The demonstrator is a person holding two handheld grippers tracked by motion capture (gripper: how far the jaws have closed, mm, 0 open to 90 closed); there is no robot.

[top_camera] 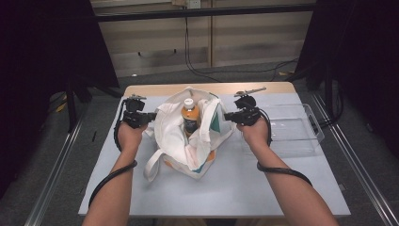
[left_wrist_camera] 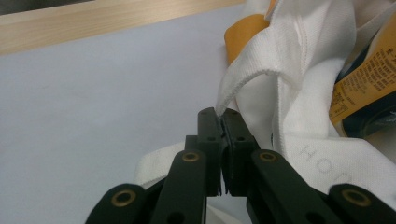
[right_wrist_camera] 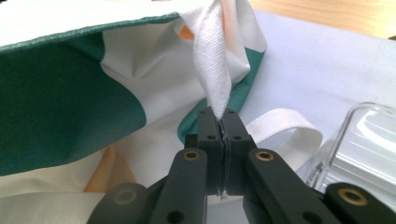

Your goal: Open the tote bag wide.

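High view has the tote [top_camera: 188, 141] mid-table with a bottle [top_camera: 189, 115] upright inside, left gripper [top_camera: 151, 116] and right gripper [top_camera: 227, 116] each clenched on its cloth rim, so an uneven pull could tip the bottle or slip thin fabric free

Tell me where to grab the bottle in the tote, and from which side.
Grip the bottle just under its white cap, coming from above. It stands upright in the tote bag, whose cloth wraps the body, so only the neck and shoulder are clear. Both grippers are busy: the left gripper and right gripper are each shut on the bag's cloth, holding the mouth open. One must probably let go first.
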